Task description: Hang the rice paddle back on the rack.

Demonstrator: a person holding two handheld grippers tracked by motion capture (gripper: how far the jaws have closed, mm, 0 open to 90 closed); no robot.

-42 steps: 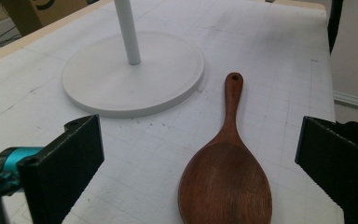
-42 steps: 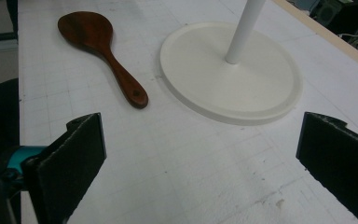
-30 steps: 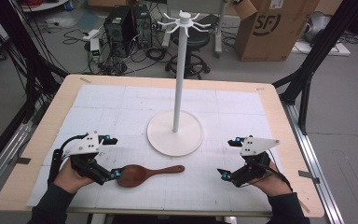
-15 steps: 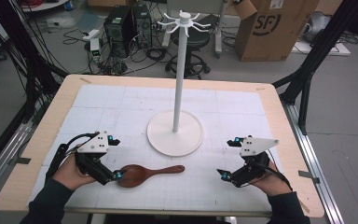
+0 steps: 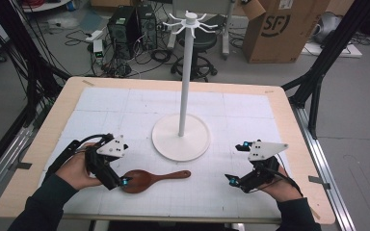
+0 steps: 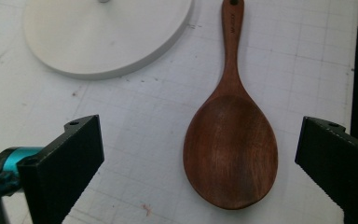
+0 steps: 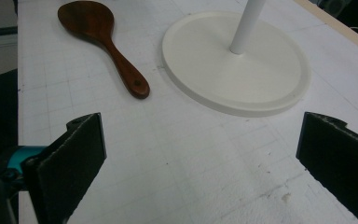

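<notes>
At the upper right of the high view, beyond my table, I read the dark letters "SF" on the side of a brown cardboard box (image 5: 282, 29). In my left gripper view, near the top of the frame, the handle of the wooden spoon (image 6: 230, 140) carries a small burnt-in mark, too faint for me to read. I find no other legible writing.

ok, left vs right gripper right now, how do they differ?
The left gripper sits at the spoon, its open jaws either side of the bowl; the right gripper is apart from it, with bare mat between its jaws. The left faces the bowl end, the right looks toward the handle end and the stand. Both are open and low over the table.
</notes>
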